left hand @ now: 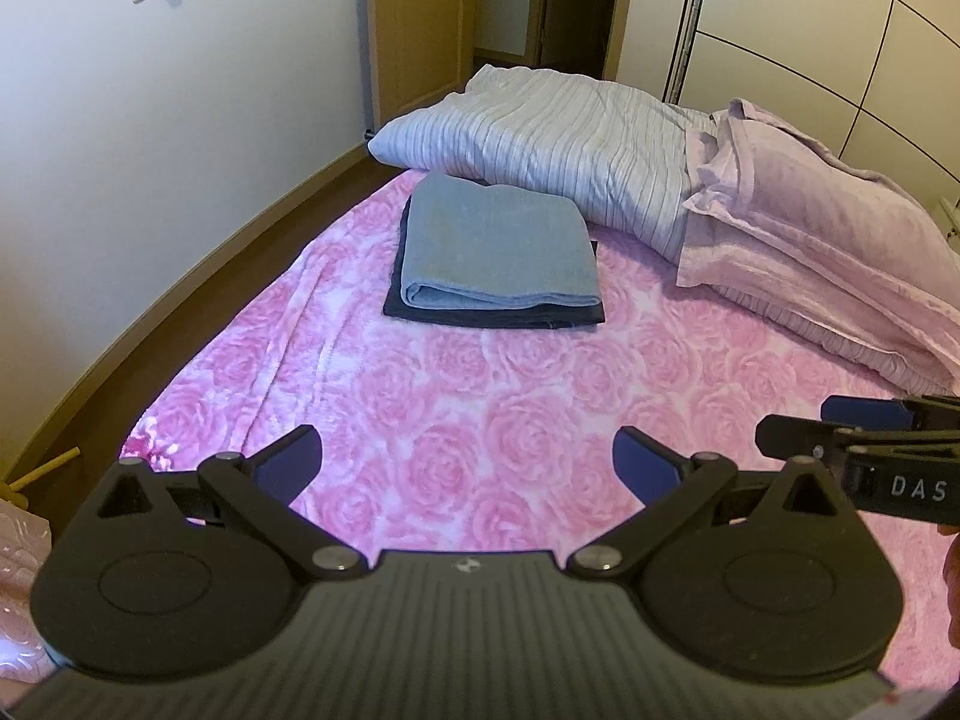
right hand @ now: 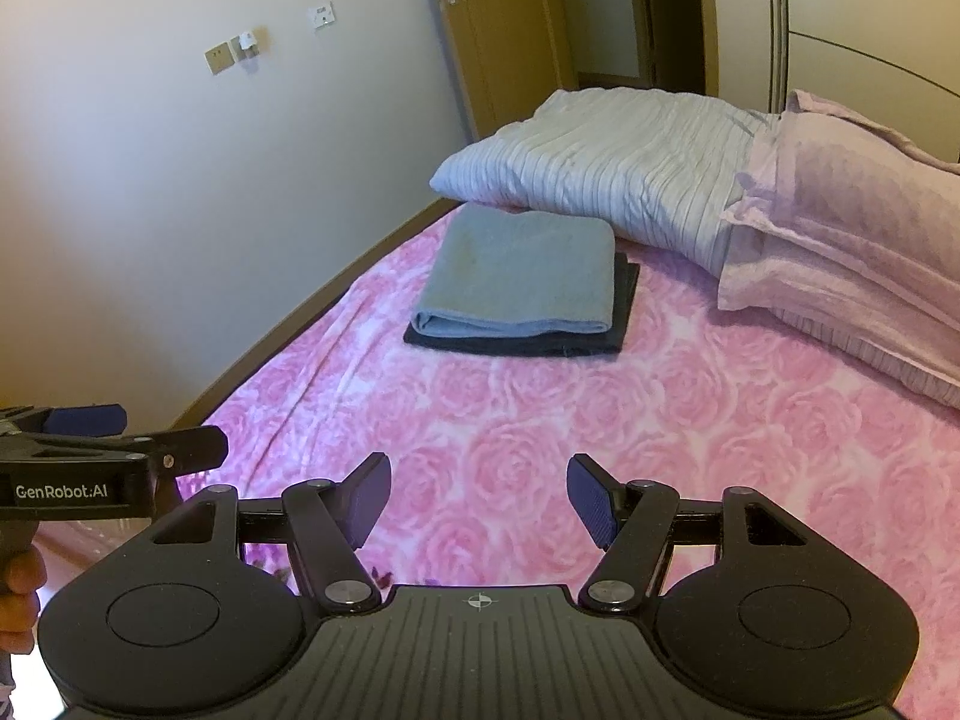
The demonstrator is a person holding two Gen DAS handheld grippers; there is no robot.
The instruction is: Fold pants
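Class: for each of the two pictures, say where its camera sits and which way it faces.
Left wrist: on the left gripper, looking down along its open fingers across the pink bedspread to the folded pants; right gripper at the edge.
Right wrist: on the right gripper, same direction; a hand shows.
Shared: pants, striped quilt, door.

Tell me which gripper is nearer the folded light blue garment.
Left, slightly, as far as I can tell. The left gripper hovers short of the light blue garment, almost in line with it; the right gripper hovers alongside, farther right.
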